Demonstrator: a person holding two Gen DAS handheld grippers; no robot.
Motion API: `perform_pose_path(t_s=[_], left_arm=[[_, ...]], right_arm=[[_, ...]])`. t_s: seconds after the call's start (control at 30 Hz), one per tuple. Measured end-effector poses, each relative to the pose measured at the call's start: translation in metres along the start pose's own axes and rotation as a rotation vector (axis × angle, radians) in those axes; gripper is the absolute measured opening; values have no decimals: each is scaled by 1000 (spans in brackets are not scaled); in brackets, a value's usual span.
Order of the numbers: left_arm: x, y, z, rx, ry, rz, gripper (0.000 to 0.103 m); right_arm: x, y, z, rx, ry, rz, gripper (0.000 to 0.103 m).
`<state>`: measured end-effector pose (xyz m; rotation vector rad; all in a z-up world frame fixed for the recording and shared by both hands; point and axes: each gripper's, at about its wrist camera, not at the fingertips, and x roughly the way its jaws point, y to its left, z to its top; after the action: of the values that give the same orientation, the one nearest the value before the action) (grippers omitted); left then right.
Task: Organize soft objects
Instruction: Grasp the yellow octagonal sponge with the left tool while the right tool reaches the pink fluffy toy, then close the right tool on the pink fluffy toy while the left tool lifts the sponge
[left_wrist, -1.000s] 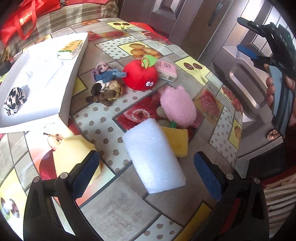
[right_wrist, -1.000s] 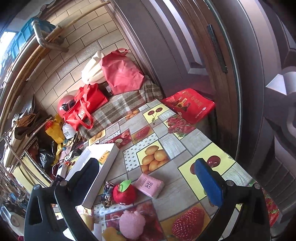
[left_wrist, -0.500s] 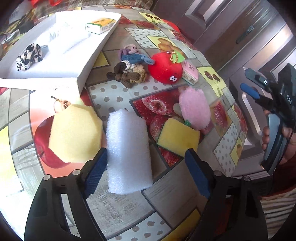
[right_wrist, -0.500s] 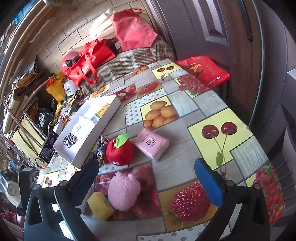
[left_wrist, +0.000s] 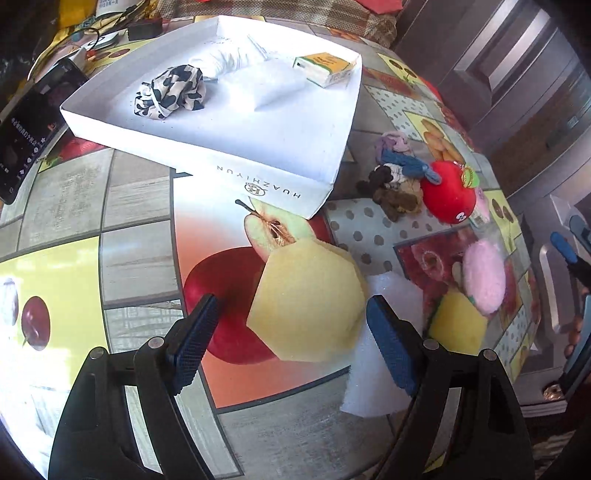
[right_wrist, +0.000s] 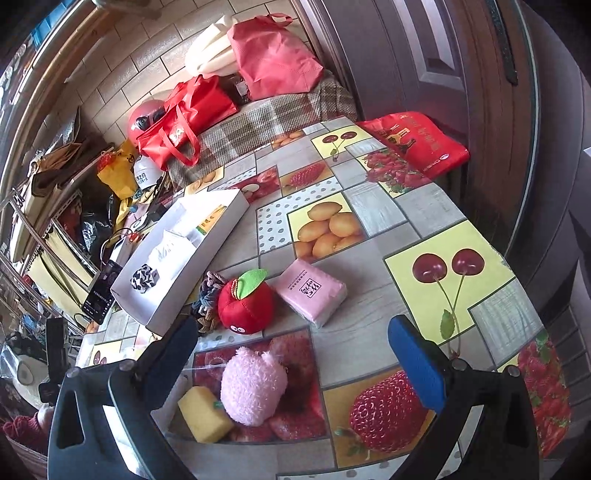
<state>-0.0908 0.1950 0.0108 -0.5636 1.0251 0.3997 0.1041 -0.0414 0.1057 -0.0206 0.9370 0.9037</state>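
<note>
My left gripper (left_wrist: 291, 336) is open, its jaws on either side of a pale yellow sponge (left_wrist: 308, 299) lying on the table. A white foam block (left_wrist: 384, 350) lies just right of it. A white box (left_wrist: 325, 147) behind holds a black-and-white cloth (left_wrist: 171, 92), a white pad and a small carton. My right gripper (right_wrist: 295, 354) is open and empty above a pink plush (right_wrist: 253, 384) and a yellow sponge block (right_wrist: 205, 413). A red plush apple (right_wrist: 245, 304), a pink tissue pack (right_wrist: 312, 291) and knotted ropes (right_wrist: 207, 299) lie beyond.
A phone (left_wrist: 26, 129) lies left of the box. Bags are piled on a checked bench (right_wrist: 258, 110) at the table's far end. A brown door (right_wrist: 480, 92) stands to the right. The table edge runs close on the right.
My left gripper has swung left from the white foam block to the pale yellow sponge, which now sits between its jaws. My right gripper has dropped lower toward the pink plush.
</note>
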Motion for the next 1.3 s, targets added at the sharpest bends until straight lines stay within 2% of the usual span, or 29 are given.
perform_pose_path(t_s=[0.13,0.27,0.43,0.6,0.77,0.83,0.87,0.9,0.93,0.97,1.0,1.17,1.3], left_arm=[[1,-3,-3,94,1,86,83],[2,13,4,71,-18,114,83],[6,0,5,111,10,61,83],[1,-11,8,131,-39,60,83],[15,-13,11,169,-2,85,83],[16,-15,9,195,-12,104,83],[16,-15,9,195,-14,98,83],[15,-14,8,190,-22,85,77],[13,-12,8,193,-31,79,62],[12,-12,7,206,-41,87,60],[11,-10,7,205,-44,76,60],[-11,1,6,154,-100,43,59],[-57,13,10,89,-218,27,59]], right_arm=[[-4,-6,0,20,-9,-14,103],[-6,-10,-1,34,-13,-25,103],[-2,-6,-3,21,-2,-26,103],[28,10,-13,-84,84,-39,103],[69,35,-32,-181,201,-2,102],[82,44,-38,-206,233,-2,101],[88,48,-41,-223,242,-15,100],[92,51,-44,-235,255,-26,94],[97,53,-47,-243,269,-31,82],[102,54,-50,-250,285,-31,72],[105,54,-52,-255,300,-20,55],[87,46,-40,-224,244,-6,53],[51,44,-8,-174,101,1,53]])
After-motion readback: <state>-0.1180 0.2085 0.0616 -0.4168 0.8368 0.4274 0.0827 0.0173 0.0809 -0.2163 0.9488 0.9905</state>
